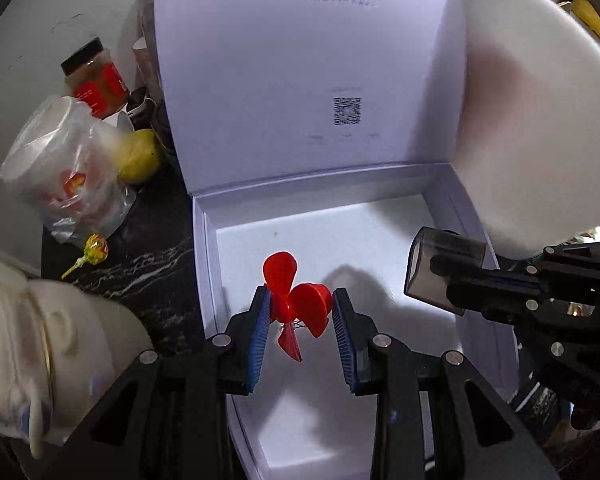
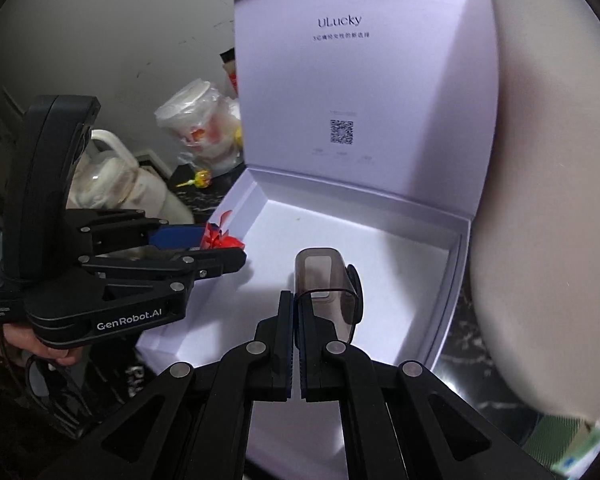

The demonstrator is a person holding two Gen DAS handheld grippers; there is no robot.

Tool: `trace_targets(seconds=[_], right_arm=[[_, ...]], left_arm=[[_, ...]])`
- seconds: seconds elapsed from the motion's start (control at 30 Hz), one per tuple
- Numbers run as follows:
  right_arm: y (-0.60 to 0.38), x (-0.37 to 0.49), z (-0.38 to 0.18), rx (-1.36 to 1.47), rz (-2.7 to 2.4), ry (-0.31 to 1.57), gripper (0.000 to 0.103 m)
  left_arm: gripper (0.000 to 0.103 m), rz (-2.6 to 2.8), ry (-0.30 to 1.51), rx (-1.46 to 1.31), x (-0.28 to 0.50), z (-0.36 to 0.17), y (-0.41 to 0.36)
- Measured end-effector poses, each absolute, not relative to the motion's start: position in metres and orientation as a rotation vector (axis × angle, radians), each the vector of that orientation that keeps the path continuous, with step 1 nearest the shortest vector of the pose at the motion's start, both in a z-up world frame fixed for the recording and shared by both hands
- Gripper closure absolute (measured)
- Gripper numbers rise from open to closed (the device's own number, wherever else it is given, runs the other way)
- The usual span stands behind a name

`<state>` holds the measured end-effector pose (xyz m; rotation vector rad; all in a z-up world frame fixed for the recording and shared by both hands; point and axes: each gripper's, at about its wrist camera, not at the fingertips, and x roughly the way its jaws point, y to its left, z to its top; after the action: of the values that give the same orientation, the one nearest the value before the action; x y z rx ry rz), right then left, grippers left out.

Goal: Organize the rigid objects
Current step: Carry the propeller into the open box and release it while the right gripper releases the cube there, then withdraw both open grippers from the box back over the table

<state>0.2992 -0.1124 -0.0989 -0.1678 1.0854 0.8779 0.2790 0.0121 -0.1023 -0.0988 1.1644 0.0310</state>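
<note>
Lid [image 1: 300, 60] top cropped; white mug [image 1: 40, 360] blurred, cut off.

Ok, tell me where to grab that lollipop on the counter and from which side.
Take the lollipop by its round wrapped head, coming straight down from above, one claw finger on either side of the ball. It lies flat on the dark counter, and the stick looks too thin to pinch. The plastic bag beside it crowds a sideways approach.

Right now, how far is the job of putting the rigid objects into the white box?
Done: nothing lies in the open white box yet; its floor is bare. In hand: the left claw grips a red propeller and the right claw is shut on a smoky translucent case, both over the box. Left: set both down inside. The lollipop and jar remain on the dark marble table.
</note>
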Motion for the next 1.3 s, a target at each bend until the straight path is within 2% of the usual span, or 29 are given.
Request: trace_targets(seconds=[0.5, 0.6, 0.67, 0.73, 1.3], right_arm=[[-0.107, 0.32, -0.119, -0.22, 0.841, 1.091, 0.098], [-0.111, 0.319, -0.118, -0.217, 0.826, 1.091, 0.085], [-0.111, 0.317, -0.115, -0.217, 0.815, 1.086, 0.069], [-0.114, 0.314, -0.11, -0.215, 0.802, 1.08, 0.063], [-0.123, 0.277, -0.062, -0.204, 0.751, 1.021, 0.058]], left_arm=[[0.072, 0.073, 1.136, 0.002, 0.31, -0.119, 0.005], [0.072, 0.1, 1.161, 0.018, 0.31, -0.121, 0.003], [0.072, 0.11, 1.16, 0.029, 0.309, -0.121, 0.001], [0.072, 0.083, 1.16, 0.014, 0.31, -0.121, 0.0], [0.072, 0.06, 1.099, -0.009, 0.27, -0.073, -0.004]])
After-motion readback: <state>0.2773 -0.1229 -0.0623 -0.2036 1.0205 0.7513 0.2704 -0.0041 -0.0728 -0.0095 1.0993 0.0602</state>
